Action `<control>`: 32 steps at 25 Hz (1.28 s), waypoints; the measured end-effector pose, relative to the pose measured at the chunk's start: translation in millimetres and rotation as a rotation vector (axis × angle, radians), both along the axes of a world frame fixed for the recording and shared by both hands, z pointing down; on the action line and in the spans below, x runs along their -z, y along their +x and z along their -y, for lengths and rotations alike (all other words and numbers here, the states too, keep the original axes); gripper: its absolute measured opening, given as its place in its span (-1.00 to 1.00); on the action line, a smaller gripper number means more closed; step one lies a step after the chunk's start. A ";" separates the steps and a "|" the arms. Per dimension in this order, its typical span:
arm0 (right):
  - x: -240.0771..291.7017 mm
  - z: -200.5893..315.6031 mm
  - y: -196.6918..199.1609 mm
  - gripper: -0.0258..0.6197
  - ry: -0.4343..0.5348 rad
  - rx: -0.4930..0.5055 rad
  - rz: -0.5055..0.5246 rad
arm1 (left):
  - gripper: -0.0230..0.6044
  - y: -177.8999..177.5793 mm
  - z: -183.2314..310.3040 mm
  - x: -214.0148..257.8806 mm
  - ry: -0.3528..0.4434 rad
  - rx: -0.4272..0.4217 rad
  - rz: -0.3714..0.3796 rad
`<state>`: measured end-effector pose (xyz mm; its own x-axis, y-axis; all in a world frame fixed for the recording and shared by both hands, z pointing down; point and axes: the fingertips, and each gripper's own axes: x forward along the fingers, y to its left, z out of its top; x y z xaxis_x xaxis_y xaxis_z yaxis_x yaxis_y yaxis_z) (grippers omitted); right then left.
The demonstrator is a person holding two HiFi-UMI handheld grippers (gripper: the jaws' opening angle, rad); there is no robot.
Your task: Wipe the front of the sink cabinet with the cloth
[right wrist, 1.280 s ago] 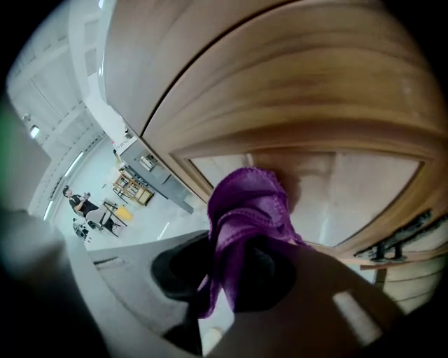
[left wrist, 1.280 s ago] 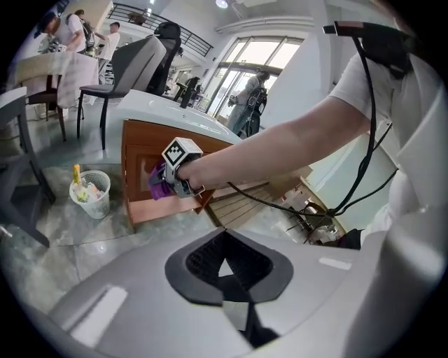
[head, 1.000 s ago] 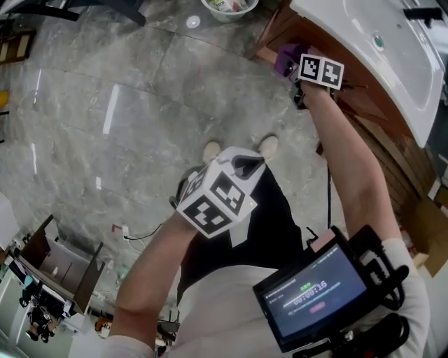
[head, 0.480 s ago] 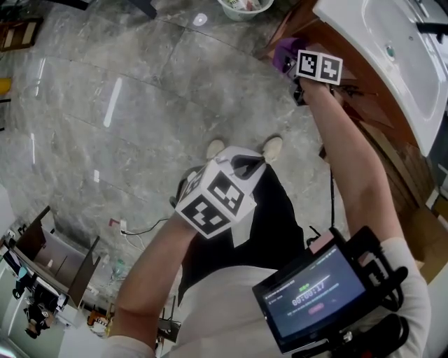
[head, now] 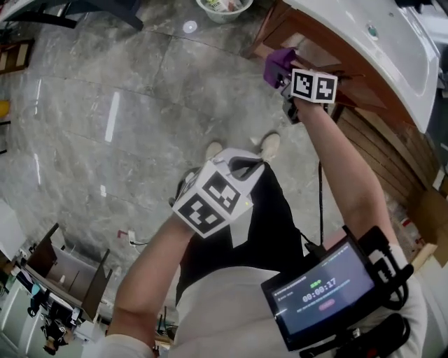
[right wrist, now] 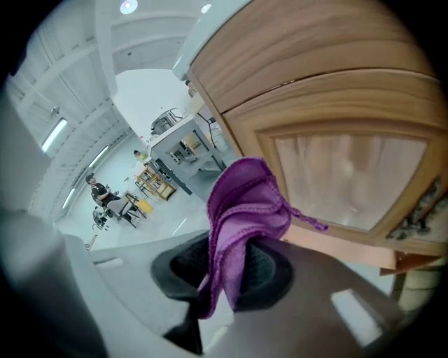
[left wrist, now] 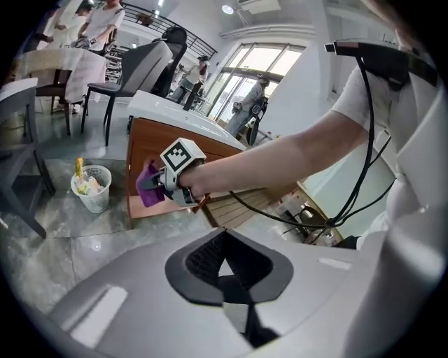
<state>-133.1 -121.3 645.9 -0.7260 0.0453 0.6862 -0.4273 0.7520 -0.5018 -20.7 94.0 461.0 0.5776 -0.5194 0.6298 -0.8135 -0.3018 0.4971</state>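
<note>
A purple cloth [head: 278,64] is bunched in my right gripper [head: 285,78], which is shut on it. The cloth [right wrist: 245,206] is held against the wooden front of the sink cabinet [right wrist: 336,91], near a framed door panel [right wrist: 350,178]. In the left gripper view the cloth [left wrist: 148,186] is near the cabinet's [left wrist: 147,143] left end, under the white basin [head: 364,52]. My left gripper [head: 241,166] hangs over the person's legs, away from the cabinet. Its jaws [left wrist: 225,269] are shut, with nothing between them.
A white waste basket [left wrist: 91,190] stands on the grey marble floor left of the cabinet, also seen in the head view [head: 224,7]. The person's shoes [head: 238,148] are just in front of the cabinet. Chairs [left wrist: 150,66] and people are further back. A screen [head: 322,294] rides the right forearm.
My right gripper has slid the cloth a little left and down along the cabinet front, and more of the cloth shows now. The left gripper has stayed put.
</note>
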 end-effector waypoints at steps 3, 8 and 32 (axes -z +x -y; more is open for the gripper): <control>-7.3 -1.7 54.9 -0.67 -0.001 -0.037 -0.028 | -0.90 18.5 7.4 -1.0 -0.002 -0.062 0.002; -17.7 23.3 169.2 -0.67 0.038 -0.122 -0.117 | -0.90 63.9 33.2 5.1 0.011 -0.166 0.005; -93.2 223.1 489.6 -0.67 0.083 -0.482 -0.314 | -0.90 229.2 187.7 -28.4 -0.042 -0.389 0.021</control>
<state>356.5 -344.3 739.1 -0.4128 -0.3030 0.8589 -0.8501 0.4668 -0.2439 208.4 -93.6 489.5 0.7129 -0.2381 0.6597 -0.6526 -0.5696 0.4997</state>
